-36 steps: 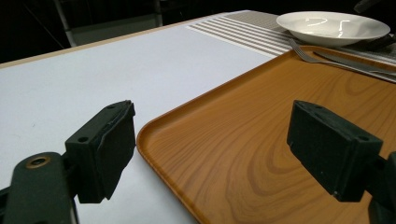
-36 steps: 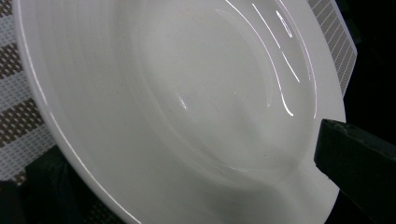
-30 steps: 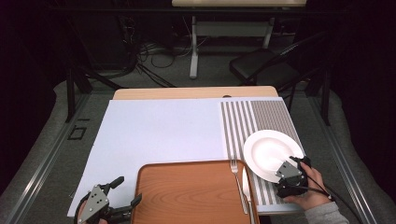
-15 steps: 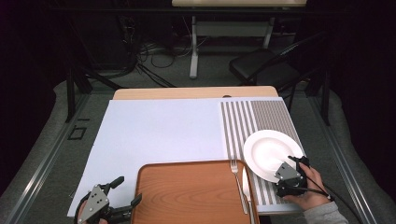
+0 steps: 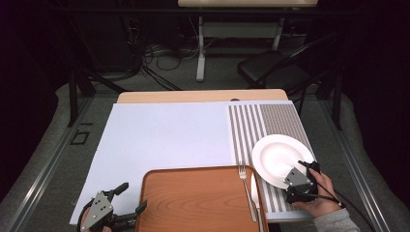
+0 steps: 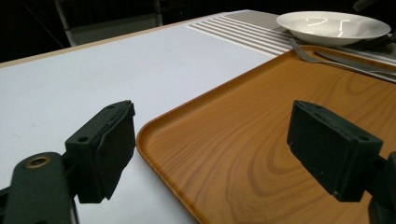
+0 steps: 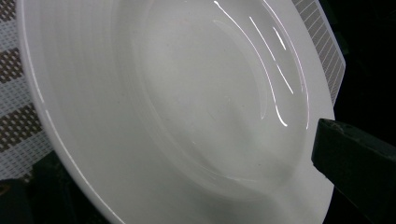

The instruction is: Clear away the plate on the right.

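A dark room with grey carpet, a black chair and tangled cables beyond the table.

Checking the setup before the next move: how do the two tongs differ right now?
The left tongs straddle the wooden tray's near-left corner, jaws wide open, gripping nothing. The right tongs sit at the white plate's near rim, one jaw under, one over; closure unclear. Both have black jaws.

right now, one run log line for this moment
right gripper: at white plate near rim, grip unclear | left gripper: open, straddling wooden tray corner | fork, knife on tray
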Tool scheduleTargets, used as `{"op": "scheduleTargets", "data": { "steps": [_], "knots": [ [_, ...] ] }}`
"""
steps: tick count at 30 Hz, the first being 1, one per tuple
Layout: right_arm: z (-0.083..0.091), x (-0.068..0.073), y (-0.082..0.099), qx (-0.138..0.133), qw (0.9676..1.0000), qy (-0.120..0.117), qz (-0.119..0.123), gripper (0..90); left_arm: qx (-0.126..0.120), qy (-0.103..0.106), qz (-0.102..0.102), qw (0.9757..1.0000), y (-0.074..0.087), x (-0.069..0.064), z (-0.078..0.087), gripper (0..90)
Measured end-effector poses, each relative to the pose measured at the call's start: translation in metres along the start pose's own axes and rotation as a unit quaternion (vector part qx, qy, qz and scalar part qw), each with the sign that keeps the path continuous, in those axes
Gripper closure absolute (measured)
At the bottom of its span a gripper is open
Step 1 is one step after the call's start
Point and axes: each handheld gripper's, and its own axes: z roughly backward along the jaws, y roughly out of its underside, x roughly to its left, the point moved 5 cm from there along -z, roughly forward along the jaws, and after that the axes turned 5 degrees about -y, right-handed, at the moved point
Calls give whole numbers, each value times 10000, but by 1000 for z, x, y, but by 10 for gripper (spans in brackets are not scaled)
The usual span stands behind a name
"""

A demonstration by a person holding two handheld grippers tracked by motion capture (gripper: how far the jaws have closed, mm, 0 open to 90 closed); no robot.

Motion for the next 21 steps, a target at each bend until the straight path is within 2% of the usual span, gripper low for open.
{"op": "scheduleTargets", "data": {
  "steps": [4, 6, 11, 21],
  "knots": [
    [0, 0, 0, -13, 10000, 9, -6, 12, 6, -8, -10, 10000, 0, 0, 0, 156],
    [-1, -2, -1, -15, 10000, 25, 64, 14, 6, -1, -14, 10000, 0, 0, 0, 156],
    [-2, -1, -1, -71, 10000, 11, 16, 15, 5, -3, -15, 10000, 0, 0, 0, 156],
    [-3, -3, -2, 38, 10000, 16, -12, 63, 18, -15, -22, 10000, 0, 0, 0, 156]
  ]
}}
